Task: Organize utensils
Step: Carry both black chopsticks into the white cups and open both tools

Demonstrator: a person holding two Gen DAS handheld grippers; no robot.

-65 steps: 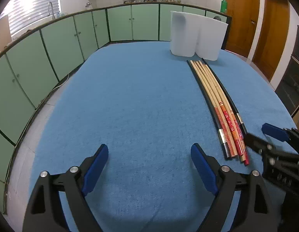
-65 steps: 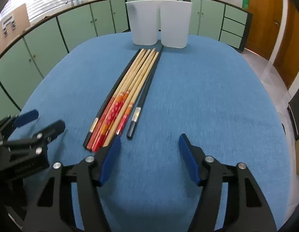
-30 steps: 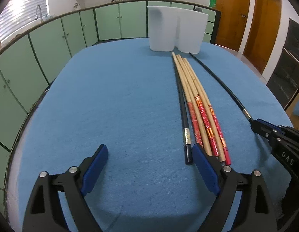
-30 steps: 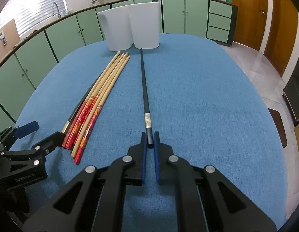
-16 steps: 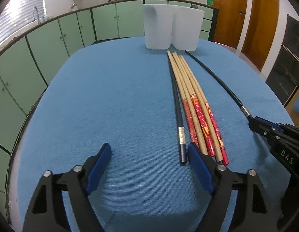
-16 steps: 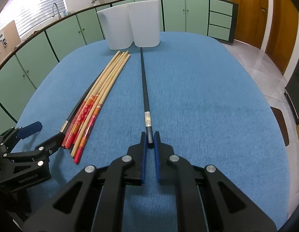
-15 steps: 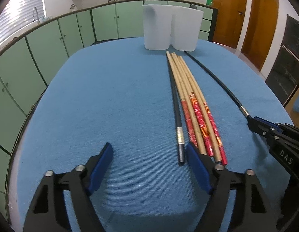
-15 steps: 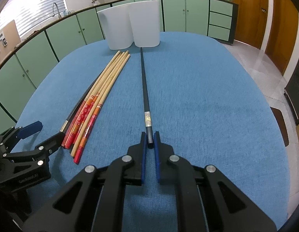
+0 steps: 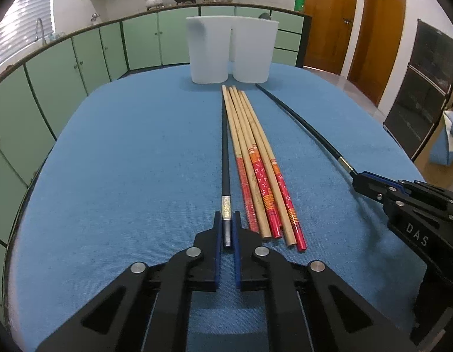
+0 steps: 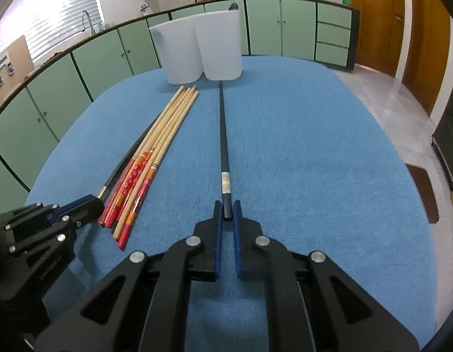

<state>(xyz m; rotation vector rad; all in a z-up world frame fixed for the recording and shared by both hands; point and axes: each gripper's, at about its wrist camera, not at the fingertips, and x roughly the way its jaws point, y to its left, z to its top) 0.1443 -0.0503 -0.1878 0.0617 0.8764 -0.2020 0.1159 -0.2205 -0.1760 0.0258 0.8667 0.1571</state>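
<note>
My left gripper (image 9: pixel 226 228) is shut on the near end of a black chopstick (image 9: pixel 225 152) that lies on the blue table (image 9: pixel 123 176). My right gripper (image 10: pixel 227 214) is shut on the near end of a second black chopstick (image 10: pixel 223 135), which points at the containers. Between them lies a bundle of wooden chopsticks with red patterned ends (image 9: pixel 255 164), also in the right wrist view (image 10: pixel 156 143). Two white containers (image 9: pixel 230 50) stand side by side at the far end, also in the right wrist view (image 10: pixel 197 47).
Green cabinets (image 9: pixel 79 58) curve round the left and back of the table. Wooden doors (image 9: pixel 352 23) stand at the right. The table's right edge drops to a tiled floor (image 10: pixel 402 99).
My left gripper moved right over the left black chopstick and shut on its near end. My right gripper stays shut on its black chopstick.
</note>
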